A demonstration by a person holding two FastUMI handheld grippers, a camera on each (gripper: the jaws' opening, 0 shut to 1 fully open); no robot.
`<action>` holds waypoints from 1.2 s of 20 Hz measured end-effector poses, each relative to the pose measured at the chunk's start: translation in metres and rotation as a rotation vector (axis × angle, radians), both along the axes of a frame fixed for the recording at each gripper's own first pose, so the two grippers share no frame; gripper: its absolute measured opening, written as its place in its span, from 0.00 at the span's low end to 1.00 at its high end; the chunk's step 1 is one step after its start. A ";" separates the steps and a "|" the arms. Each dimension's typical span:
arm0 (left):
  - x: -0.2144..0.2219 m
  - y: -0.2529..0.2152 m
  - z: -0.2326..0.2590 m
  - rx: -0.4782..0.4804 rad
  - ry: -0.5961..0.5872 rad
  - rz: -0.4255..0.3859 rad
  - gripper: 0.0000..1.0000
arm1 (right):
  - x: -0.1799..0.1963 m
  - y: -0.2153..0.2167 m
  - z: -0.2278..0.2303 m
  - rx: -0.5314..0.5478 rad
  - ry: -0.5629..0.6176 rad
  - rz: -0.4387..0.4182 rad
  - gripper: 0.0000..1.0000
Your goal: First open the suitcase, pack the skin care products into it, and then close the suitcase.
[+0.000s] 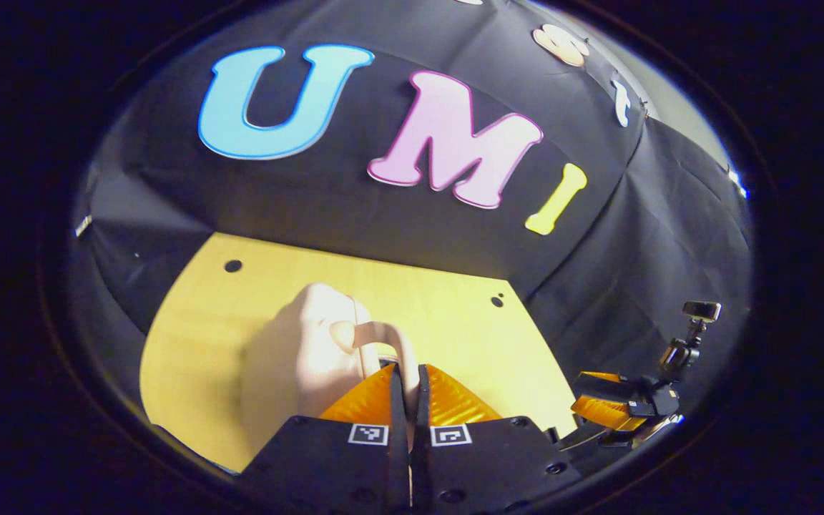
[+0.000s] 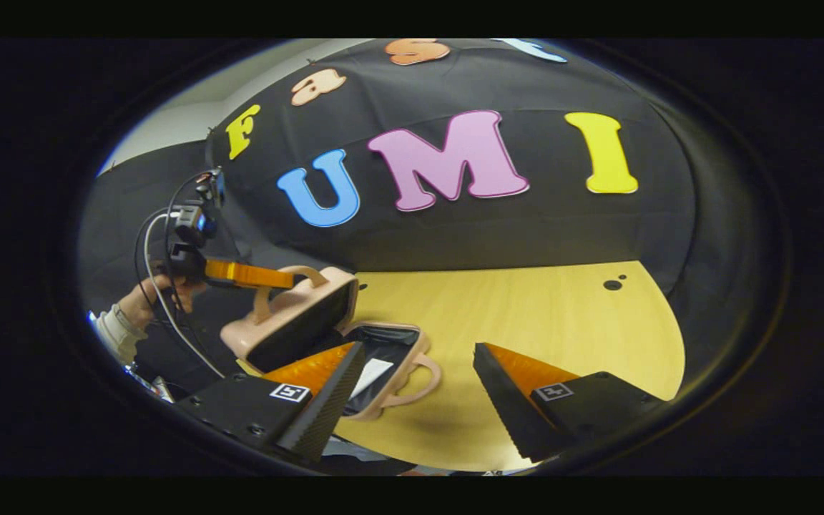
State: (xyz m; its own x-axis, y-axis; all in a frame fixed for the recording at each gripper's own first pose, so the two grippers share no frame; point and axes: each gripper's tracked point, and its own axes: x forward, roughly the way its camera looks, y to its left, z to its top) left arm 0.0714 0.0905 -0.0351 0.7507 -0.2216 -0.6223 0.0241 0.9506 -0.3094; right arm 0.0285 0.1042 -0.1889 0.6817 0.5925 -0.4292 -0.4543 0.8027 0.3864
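Observation:
A small pink suitcase stands open on the wooden table (image 2: 526,315). Its lid (image 2: 290,322) is tilted up, and the base (image 2: 390,357) lies flat with a dark lining and a pale flat patch (image 2: 373,373) inside. My left gripper (image 2: 280,277) is shut on the lid's handle (image 2: 312,272) and holds the lid up. In the left gripper view the lid's pink back (image 1: 297,350) and its handle (image 1: 383,336) sit right at that gripper's (image 1: 410,375) closed fingertips. My right gripper (image 2: 419,397) is open and empty, just in front of the base's handle (image 2: 423,383).
A hand (image 2: 141,300) with a light sleeve holds the left gripper, with cables looping around it. The other gripper (image 1: 612,404) with its camera mount (image 1: 698,318) shows at the table's right edge. Round holes (image 1: 232,266) dot the bare tabletop (image 1: 455,307). Black cloth walls close the back.

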 end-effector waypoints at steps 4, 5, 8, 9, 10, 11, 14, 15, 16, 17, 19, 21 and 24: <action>0.015 -0.064 -0.100 -0.015 0.108 -0.065 0.07 | -0.001 -0.051 -0.008 -0.039 0.004 -0.057 0.97; 0.015 -0.076 -0.123 -0.011 0.148 -0.067 0.07 | -0.002 -0.061 -0.007 -0.037 0.005 -0.074 0.97; 0.009 -0.097 -0.178 0.025 0.215 -0.080 0.07 | -0.007 -0.099 -0.008 -0.056 -0.002 -0.102 0.97; 0.009 -0.102 -0.191 0.013 0.221 -0.083 0.08 | -0.010 -0.110 -0.010 -0.064 -0.002 -0.102 0.97; 0.010 -0.099 -0.195 0.052 0.224 -0.073 0.09 | -0.012 -0.120 -0.011 -0.070 -0.003 -0.101 0.97; 0.009 -0.097 -0.198 0.094 0.229 -0.065 0.12 | -0.014 -0.128 -0.013 -0.075 -0.006 -0.098 0.97; 0.017 -0.109 -0.193 0.123 0.185 0.017 0.36 | -0.020 -0.144 -0.020 -0.074 -0.024 -0.079 0.97; 0.019 -0.104 -0.177 0.152 0.135 0.067 0.48 | -0.023 -0.146 -0.026 -0.071 -0.025 -0.059 0.97; 0.017 -0.097 -0.164 0.187 0.101 0.105 0.70 | -0.025 -0.146 -0.030 -0.072 -0.025 -0.042 0.97; 0.013 -0.089 -0.149 0.227 0.070 0.150 0.78 | -0.028 -0.145 -0.032 -0.073 -0.029 -0.024 0.97; 0.000 -0.088 -0.115 0.260 -0.004 0.200 0.94 | -0.031 -0.141 -0.030 -0.073 -0.037 -0.009 0.97; -0.019 -0.091 -0.076 0.278 -0.104 0.236 0.94 | -0.032 -0.136 -0.011 -0.056 -0.082 -0.013 0.98; -0.051 -0.104 -0.023 0.287 -0.230 0.288 0.94 | -0.031 -0.146 0.018 -0.102 -0.201 -0.060 0.97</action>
